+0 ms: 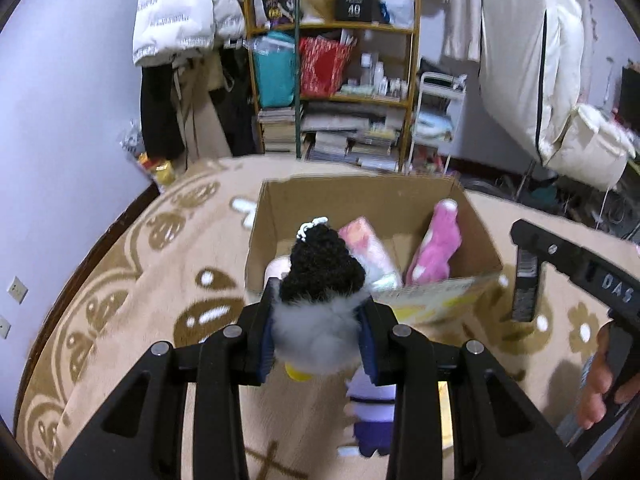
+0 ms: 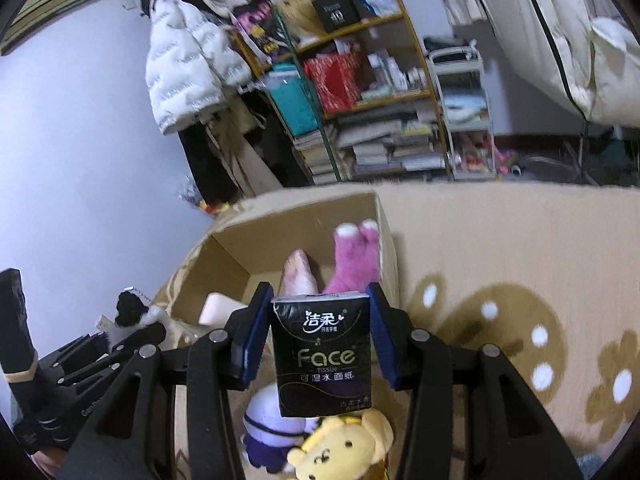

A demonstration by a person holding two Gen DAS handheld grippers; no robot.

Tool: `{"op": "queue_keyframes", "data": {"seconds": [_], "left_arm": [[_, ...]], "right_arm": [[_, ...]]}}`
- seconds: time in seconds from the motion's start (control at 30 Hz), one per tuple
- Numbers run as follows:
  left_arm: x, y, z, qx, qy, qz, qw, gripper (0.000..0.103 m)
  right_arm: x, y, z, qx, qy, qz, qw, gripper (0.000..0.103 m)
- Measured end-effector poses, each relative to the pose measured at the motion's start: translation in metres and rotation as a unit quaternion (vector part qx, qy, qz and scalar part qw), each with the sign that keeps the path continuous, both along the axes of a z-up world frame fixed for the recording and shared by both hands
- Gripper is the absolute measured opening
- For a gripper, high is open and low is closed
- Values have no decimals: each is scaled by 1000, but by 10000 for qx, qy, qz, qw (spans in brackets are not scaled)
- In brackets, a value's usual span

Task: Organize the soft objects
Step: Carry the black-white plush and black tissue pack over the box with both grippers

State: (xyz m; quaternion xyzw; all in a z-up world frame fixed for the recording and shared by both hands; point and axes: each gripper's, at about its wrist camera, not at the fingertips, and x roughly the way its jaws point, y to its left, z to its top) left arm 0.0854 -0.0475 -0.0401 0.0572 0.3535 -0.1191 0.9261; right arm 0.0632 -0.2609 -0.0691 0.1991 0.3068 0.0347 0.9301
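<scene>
Clamping a black-and-grey plush toy (image 1: 320, 300) between the closed-in pads of the left hand-held gripper (image 1: 320, 320), just short of the cardboard box's (image 1: 478, 236) near wall. Lying inside the box: a pink plush (image 1: 436, 248) against its right wall. Pinching a black tissue pack (image 2: 322, 356) in the right hand-held gripper (image 2: 318, 336), before the box, above a yellow bear plush (image 2: 344, 448).
</scene>
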Motion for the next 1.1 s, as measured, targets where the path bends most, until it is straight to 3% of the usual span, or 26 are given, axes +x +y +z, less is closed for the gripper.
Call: {"op": "queue_keyframes", "data": {"seconds": [0.43, 0.63, 1.1], "left_arm": [[27, -4, 20, -184, -713, 0, 9973, 33], [42, 4, 14, -223, -705, 146, 9972, 33], [60, 12, 3, -328, -519, 139, 9980, 34]], "right_arm": [[19, 10, 22, -434, -644, 26, 9970, 49], [25, 17, 29, -638, -855, 76, 9943, 50], [56, 35, 19, -1235, -805, 79, 9890, 50]]}}
